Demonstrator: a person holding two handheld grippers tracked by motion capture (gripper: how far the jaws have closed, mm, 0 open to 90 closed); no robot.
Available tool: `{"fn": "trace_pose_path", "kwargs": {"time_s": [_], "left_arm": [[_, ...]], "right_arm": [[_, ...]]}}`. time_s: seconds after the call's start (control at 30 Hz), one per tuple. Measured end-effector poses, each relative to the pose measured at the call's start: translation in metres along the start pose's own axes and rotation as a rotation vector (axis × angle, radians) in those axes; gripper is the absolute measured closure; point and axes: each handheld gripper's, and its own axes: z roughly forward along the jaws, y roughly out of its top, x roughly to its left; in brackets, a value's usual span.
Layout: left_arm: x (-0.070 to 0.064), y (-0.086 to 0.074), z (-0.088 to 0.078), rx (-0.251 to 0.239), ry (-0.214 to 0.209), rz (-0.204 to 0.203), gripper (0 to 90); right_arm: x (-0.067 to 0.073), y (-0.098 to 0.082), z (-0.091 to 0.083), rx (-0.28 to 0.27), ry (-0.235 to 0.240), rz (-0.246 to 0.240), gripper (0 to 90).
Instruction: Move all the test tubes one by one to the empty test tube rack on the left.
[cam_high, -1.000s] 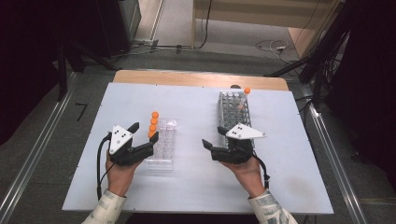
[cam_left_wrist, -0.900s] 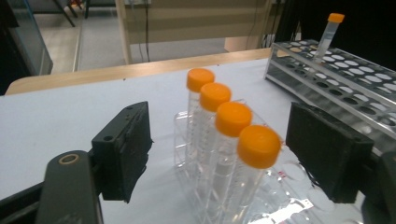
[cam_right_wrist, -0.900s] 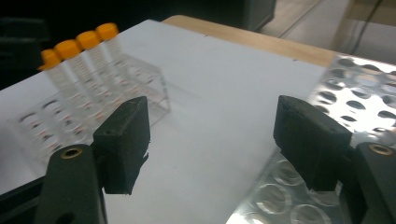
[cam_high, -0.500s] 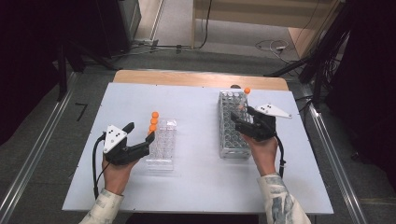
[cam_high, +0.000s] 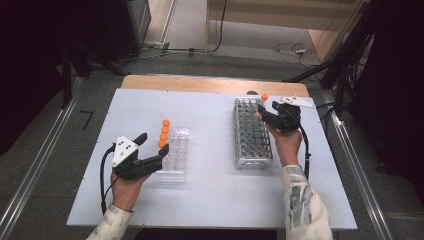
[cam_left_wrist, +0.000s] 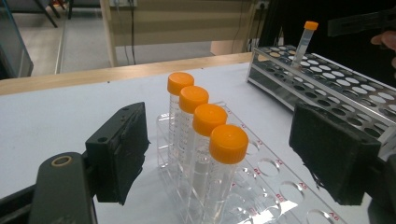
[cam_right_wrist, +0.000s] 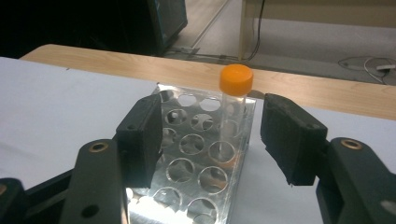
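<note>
I'm in the middle of moving tubes between racks: my right gripper (cam_right_wrist: 212, 135) is lined up on the lone orange-capped tube (cam_right_wrist: 232, 112) standing in a far corner hole of the metal rack (cam_high: 252, 132), its jaws having just been closing in, with the tube framed between them but the pads not yet touching it. My left gripper (cam_left_wrist: 233, 154) waits with jaws wide and empty beside the clear plastic rack (cam_left_wrist: 261, 186), where four orange-capped tubes (cam_left_wrist: 205, 144) stand upright in a row. The next move, I judge, calls for squeezing squarely on the slim tube just under its cap and lifting straight up, so it clears the hole without tipping. The tube is smooth, see-through plastic with a ribbed cap; the metal rack is shiny and perforated.
</note>
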Motion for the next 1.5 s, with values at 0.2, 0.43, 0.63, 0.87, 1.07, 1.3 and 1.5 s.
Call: {"fn": "trace_pose_path", "kwargs": {"time_s": [0.2,0.43,0.63,0.87,1.07,1.3,1.5], "left_arm": [[-0.001,0.000,-0.002,-0.003,-0.006,-0.002,19.8],[0.000,0.000,-0.003,-0.009,-0.005,-0.003,19.8],[0.002,0.001,-0.004,-0.012,-0.010,-0.016,20.0],[0.002,0.001,-0.003,-0.009,-0.010,-0.016,20.0],[0.003,0.000,-0.003,-0.008,-0.010,-0.017,19.9],[0.003,0.001,-0.003,-0.008,-0.009,-0.018,19.8],[0.002,0.001,-0.003,-0.009,-0.008,-0.018,19.5]], "right_arm": [[-0.010,0.003,0.016,0.026,-0.005,-0.016,44.7],[-0.014,-0.002,0.032,0.051,0.005,-0.028,51.8],[-0.015,-0.004,0.040,0.049,0.011,-0.029,59.4],[-0.015,-0.004,0.048,0.053,0.011,-0.032,66.0],[-0.017,-0.006,0.051,0.055,0.000,-0.036,71.1],[-0.016,-0.002,0.046,0.029,-0.004,-0.041,71.8],[-0.013,0.010,0.035,-0.015,-0.009,-0.052,71.9]]}}
